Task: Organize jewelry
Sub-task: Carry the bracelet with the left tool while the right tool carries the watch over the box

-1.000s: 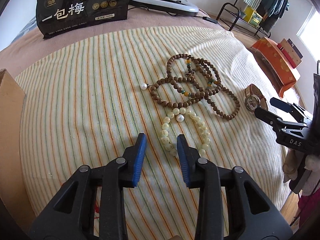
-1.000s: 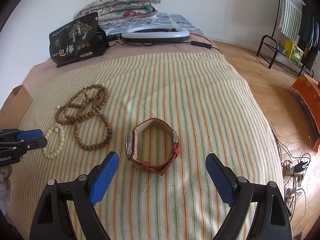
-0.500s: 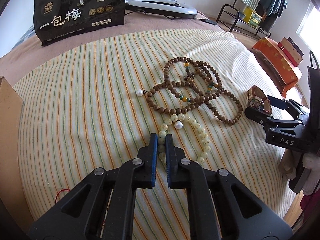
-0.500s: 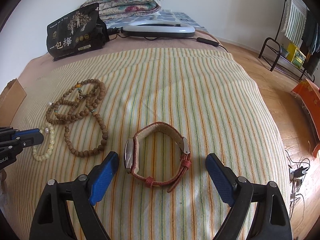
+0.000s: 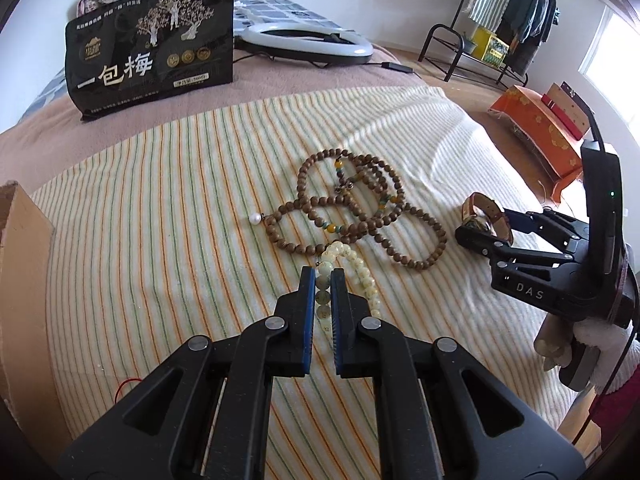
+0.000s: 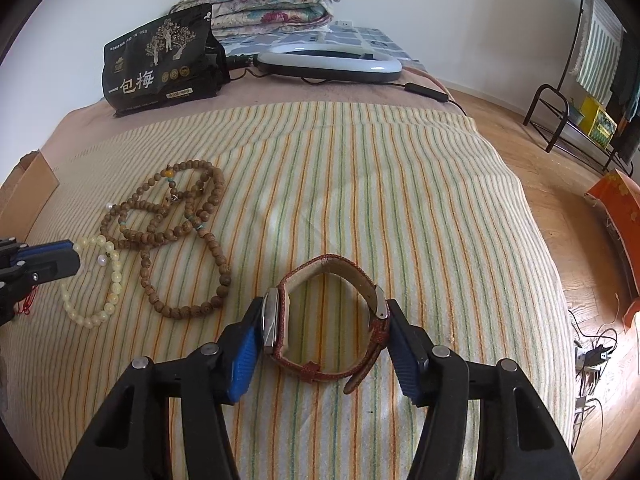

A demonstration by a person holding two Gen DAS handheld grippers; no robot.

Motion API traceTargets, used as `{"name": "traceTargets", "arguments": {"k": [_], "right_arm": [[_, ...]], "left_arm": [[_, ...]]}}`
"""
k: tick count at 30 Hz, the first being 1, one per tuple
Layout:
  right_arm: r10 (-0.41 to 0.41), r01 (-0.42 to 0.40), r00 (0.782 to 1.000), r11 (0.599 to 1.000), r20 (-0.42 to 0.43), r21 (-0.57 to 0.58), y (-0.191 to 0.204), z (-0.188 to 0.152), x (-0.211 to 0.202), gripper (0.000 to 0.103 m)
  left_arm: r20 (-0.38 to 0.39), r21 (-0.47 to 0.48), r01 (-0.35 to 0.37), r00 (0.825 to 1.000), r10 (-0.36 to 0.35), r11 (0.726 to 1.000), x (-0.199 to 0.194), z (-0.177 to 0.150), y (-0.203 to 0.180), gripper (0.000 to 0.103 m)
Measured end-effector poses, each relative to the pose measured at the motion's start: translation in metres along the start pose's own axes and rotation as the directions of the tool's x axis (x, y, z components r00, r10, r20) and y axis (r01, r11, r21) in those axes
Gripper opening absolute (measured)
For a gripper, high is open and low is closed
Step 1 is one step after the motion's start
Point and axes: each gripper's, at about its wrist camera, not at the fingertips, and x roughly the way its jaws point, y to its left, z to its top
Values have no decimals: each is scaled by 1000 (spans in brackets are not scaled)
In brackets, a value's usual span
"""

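A cream bead bracelet [image 5: 362,272] lies on the striped towel [image 5: 168,216]; my left gripper [image 5: 323,280] is shut on its near strand. It also shows in the right wrist view [image 6: 108,280]. A long brown wooden bead necklace [image 5: 360,212] lies tangled just beyond, also seen in the right wrist view [image 6: 180,232], with a loose pearl [image 5: 255,219] at its left. My right gripper [image 6: 324,316] has its blue pads pressed against both sides of a red-strapped watch [image 6: 320,320], which stands on its side. The watch shows in the left wrist view [image 5: 484,216].
A black snack bag [image 5: 152,48] and a ring light [image 6: 328,60] lie at the back of the bed. A cardboard box [image 5: 24,264] stands at the left edge. Folded quilts [image 6: 264,4] are behind. An orange box [image 5: 540,132] and a clothes rack [image 6: 580,112] stand on the floor at right.
My left gripper closed on the cream bracelet's strand and moved forward. My right gripper moved forward around the watch and closed onto its sides.
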Motion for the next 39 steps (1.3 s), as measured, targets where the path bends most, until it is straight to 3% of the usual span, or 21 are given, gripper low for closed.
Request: {"name": "traceTargets", "arguments": {"k": [21, 39], "right_arm": [[1, 0, 997, 1000, 76, -14, 17, 4, -61, 59], [64, -55, 986, 997, 157, -63, 69, 25, -121, 59]], "left_arm": [[98, -9, 14, 995, -13, 1000, -67, -3, 7, 5], [212, -87, -18, 976, 37, 996, -157, -16, 64, 5]]}}
